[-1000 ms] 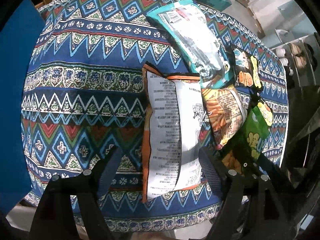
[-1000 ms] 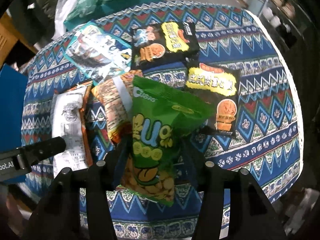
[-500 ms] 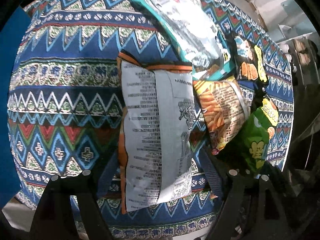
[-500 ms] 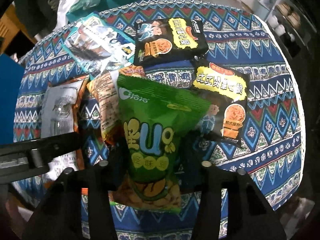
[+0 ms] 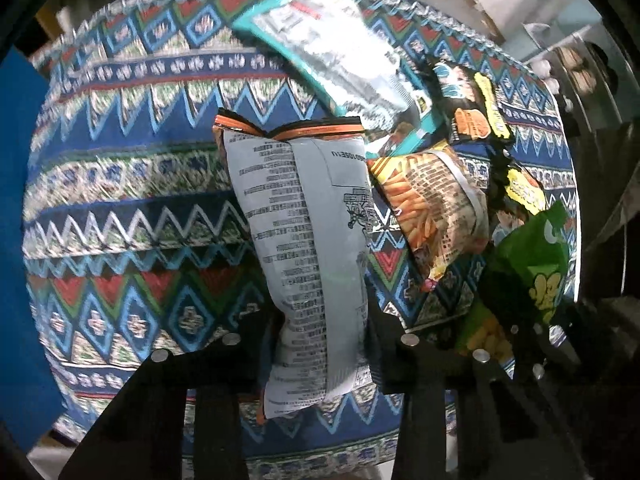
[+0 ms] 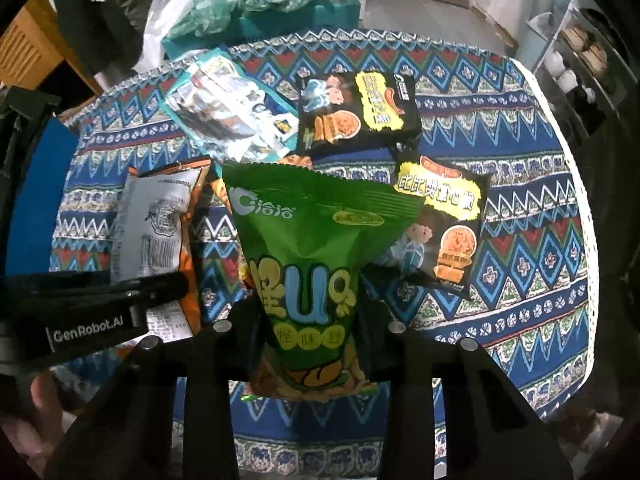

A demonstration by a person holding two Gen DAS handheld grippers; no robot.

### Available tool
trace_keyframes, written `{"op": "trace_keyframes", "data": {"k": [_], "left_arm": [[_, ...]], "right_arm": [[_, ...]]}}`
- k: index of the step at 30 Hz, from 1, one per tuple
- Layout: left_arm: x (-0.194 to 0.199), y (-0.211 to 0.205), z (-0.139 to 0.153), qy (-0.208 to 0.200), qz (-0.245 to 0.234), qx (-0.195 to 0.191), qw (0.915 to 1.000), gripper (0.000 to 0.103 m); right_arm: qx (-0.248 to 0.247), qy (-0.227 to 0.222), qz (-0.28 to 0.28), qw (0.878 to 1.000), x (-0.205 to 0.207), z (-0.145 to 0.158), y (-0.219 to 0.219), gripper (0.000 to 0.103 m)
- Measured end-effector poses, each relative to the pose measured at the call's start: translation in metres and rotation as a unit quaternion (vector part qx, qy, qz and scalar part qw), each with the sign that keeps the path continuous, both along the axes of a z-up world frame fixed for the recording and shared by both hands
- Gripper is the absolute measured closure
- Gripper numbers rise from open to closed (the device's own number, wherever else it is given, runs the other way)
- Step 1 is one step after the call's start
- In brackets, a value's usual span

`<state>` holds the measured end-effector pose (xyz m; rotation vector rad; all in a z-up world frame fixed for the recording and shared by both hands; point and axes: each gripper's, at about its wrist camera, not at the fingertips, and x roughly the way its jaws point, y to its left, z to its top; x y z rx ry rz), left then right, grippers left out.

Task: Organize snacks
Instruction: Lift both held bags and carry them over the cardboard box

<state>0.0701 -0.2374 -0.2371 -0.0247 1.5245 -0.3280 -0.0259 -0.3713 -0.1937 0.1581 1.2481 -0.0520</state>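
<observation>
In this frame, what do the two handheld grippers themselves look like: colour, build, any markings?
Both are matte black. The left gripper and right gripper each have two flat, angular fingers with round silver fasteners on top. In the right wrist view, the left gripper's body shows white "GenRobot.AI" lettering. No cables or sleeves are visible; only part of a bare hand shows.

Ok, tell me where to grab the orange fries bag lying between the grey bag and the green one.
Probably take the fries bag by its near bottom seam, coming from above with a finger on each long side. It lies flat on the tablecloth, its far end tucked against the teal bag, so the near end looks freest.
</observation>
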Motion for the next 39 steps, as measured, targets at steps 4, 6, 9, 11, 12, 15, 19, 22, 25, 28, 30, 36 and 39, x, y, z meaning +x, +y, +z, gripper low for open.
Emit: {"op": "trace_keyframes", "data": {"k": [4, 6, 9, 11, 12, 15, 19, 22, 25, 28, 30, 36, 39], "left_arm": [[-0.003, 0.004, 0.007, -0.005, -0.007, -0.002, 1.0, 0.066], [-0.004, 0.012, 0.013, -0.009, -0.008, -0.003, 0.9999, 0.066], [-0.005, 0.019, 0.025, -0.023, -0.012, -0.002, 0.9997, 0.066], [-0.007, 0.023, 0.033, -0.032, -0.015, 0.0, 0.9994, 0.066], [-0.011, 0.027, 0.038, -0.039, -0.018, 0.001, 0.9991, 0.066], [-0.017, 0.035, 0.049, -0.059, -0.021, 0.006, 0.998, 0.066], [-0.026, 0.045, 0.064, -0.085, -0.027, 0.01, 0.9959, 0.066], [-0.034, 0.054, 0.075, -0.105, -0.031, 0.009, 0.994, 0.066], [-0.04, 0.063, 0.087, -0.118, -0.033, 0.005, 0.9925, 0.066], [-0.042, 0.072, 0.096, -0.125, -0.03, 0.0, 0.9917, 0.066], [-0.041, 0.077, 0.101, -0.13, -0.027, -0.001, 0.9912, 0.066], [-0.045, 0.103, 0.118, -0.147, -0.015, -0.002, 0.989, 0.066], [-0.047, 0.116, 0.125, -0.153, -0.008, -0.004, 0.9882, 0.066]], "right_arm": [[0.008, 0.0, 0.0, 1.0, -0.002, 0.005, 0.004, 0.07], [0.009, -0.003, 0.0, 1.0, -0.003, 0.007, 0.006, 0.07], [0.009, -0.011, 0.004, 1.0, -0.003, 0.014, 0.01, 0.07], [0.011, -0.015, 0.007, 1.0, -0.002, 0.018, 0.012, 0.07], [0.012, -0.017, 0.008, 1.0, -0.003, 0.02, 0.013, 0.07], [0.012, -0.022, 0.014, 1.0, -0.002, 0.026, 0.019, 0.071], [0.009, -0.033, 0.023, 0.999, -0.003, 0.036, 0.028, 0.071], [0.008, -0.041, 0.03, 0.999, -0.003, 0.045, 0.036, 0.071], [0.015, -0.048, 0.036, 0.998, -0.003, 0.054, 0.044, 0.071], [0.022, -0.057, 0.046, 0.997, -0.003, 0.066, 0.056, 0.071], [0.024, -0.066, 0.055, 0.996, -0.004, 0.074, 0.065, 0.071], [0.033, -0.086, 0.086, 0.992, -0.008, 0.095, 0.093, 0.071], [0.036, -0.092, 0.1, 0.99, -0.01, 0.103, 0.105, 0.071]]}}
